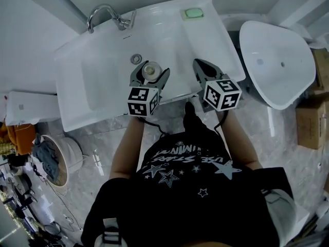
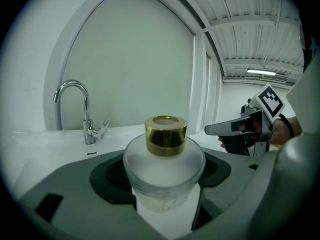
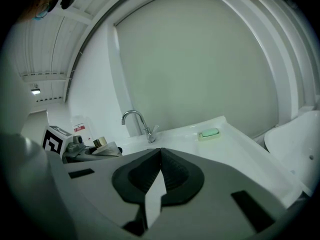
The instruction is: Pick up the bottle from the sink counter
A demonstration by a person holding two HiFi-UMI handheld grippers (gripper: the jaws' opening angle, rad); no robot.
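A frosted glass bottle (image 1: 151, 70) with a gold cap sits between the jaws of my left gripper (image 1: 150, 73), over the basin of the white sink counter (image 1: 92, 76). In the left gripper view the bottle (image 2: 164, 156) fills the middle and the left gripper (image 2: 164, 173) is shut on its body from both sides. My right gripper (image 1: 200, 65) hovers to the right of it over the counter's front right part, jaws together and holding nothing. In the right gripper view its tips (image 3: 160, 152) meet, and the left gripper (image 3: 75, 146) with the gold cap (image 3: 100, 142) shows at the left.
A chrome faucet (image 1: 105, 14) stands at the back left of the sink, a drain (image 1: 135, 58) lies just behind the bottle, and a green soap bar (image 1: 194, 13) rests at the back right. A white fixture (image 1: 275, 60) and cardboard boxes (image 1: 313, 120) are on the right.
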